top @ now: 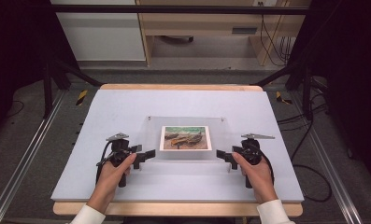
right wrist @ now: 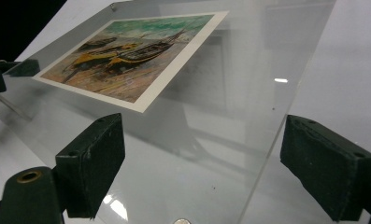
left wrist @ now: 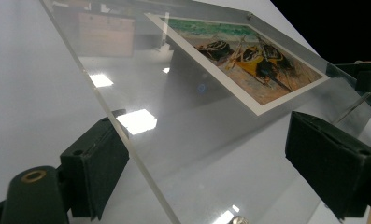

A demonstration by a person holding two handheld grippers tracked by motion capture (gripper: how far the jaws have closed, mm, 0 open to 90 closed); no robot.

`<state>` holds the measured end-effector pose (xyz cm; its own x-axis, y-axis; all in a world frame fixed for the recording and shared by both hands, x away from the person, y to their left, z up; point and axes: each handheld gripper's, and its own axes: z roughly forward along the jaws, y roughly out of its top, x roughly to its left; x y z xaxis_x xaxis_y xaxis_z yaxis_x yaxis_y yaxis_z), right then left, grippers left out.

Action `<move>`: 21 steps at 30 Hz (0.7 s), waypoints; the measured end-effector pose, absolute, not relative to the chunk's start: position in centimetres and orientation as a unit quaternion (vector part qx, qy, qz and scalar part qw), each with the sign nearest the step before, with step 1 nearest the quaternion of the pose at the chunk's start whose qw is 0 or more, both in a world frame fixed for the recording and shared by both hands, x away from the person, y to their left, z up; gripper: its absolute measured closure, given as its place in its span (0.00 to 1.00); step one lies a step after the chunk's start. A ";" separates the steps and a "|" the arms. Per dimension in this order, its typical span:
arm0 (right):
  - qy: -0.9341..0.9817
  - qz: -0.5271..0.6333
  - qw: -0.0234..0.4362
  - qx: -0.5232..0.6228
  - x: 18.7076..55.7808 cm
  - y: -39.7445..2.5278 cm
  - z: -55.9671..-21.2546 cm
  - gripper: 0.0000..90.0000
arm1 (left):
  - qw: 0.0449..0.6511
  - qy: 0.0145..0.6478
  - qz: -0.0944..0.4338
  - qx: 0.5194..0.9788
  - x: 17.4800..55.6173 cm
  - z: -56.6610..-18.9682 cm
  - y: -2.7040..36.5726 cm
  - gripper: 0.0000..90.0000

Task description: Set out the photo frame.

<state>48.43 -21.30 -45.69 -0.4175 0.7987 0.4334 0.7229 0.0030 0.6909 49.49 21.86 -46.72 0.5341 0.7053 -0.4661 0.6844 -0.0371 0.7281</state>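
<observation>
I am bringing my left gripper (top: 150, 153) and right gripper (top: 219, 154), jaws spread, to the near corners of the clear acrylic frame (top: 150, 135): stiff, slippery, scratch-prone, so I'm gripping edges.

Right gripper (right wrist: 192, 172) spread wide around clear acrylic frame's (right wrist: 248, 93) corner.

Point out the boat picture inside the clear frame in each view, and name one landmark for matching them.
High view: the boat picture sits mid-table, between the two grippers.
Left gripper view: it runs across the upper right, beyond the open jaws.
Right gripper view: it lies at upper left, beyond the open jaws.
Shared landmark: the picture's white border, sealed in the clear frame.
</observation>
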 end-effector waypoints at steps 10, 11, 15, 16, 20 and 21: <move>0.710 0.462 0.023 0.531 48.6 -21.3 -45.8 0.16 | 0.495 0.480 0.013 0.724 49.6 -46.6 21.9 0.15; 0.711 0.461 0.022 0.531 48.6 -21.3 -45.8 0.16 | 0.493 0.480 0.013 0.726 49.7 -46.6 21.9 0.15; 0.714 0.458 0.025 0.530 48.6 -21.3 -45.7 0.17 | 0.488 0.482 0.012 0.728 49.7 -46.4 21.8 0.15; 0.714 0.457 0.026 0.530 48.6 -21.2 -45.7 0.17 | 0.484 0.481 0.012 0.731 49.8 -46.3 21.8 0.15; 0.714 0.456 0.038 0.530 48.6 -21.2 -45.5 0.20 | 0.478 0.485 0.018 0.732 49.8 -45.9 21.7 0.17; 0.711 0.457 0.042 0.533 48.6 -21.2 -45.4 0.21 | 0.481 0.486 0.025 0.729 49.8 -45.8 21.8 0.20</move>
